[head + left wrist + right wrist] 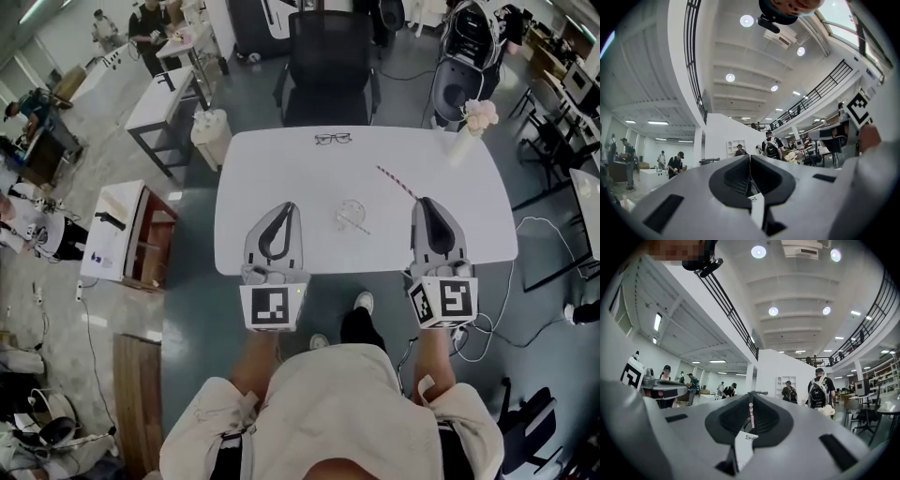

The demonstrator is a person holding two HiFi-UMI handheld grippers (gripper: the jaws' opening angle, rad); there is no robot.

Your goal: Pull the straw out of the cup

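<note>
The white table (281, 159) stands on a grey floor in a big open hall. At its near edge the left gripper (285, 207) has its jaws pressed together on nothing. The right gripper (427, 202) has its jaws closed with the striped straw (397, 183) in the seam between them. The straw is outside the clear cup (351, 214), just beside it. Farther away lie glasses (333, 139). What is inside the cup is hard to make out.

Unclear whether right gripper (427, 201) fingers pinch near end of straw (396, 183); cup (351, 215) tiny, faint.
</note>
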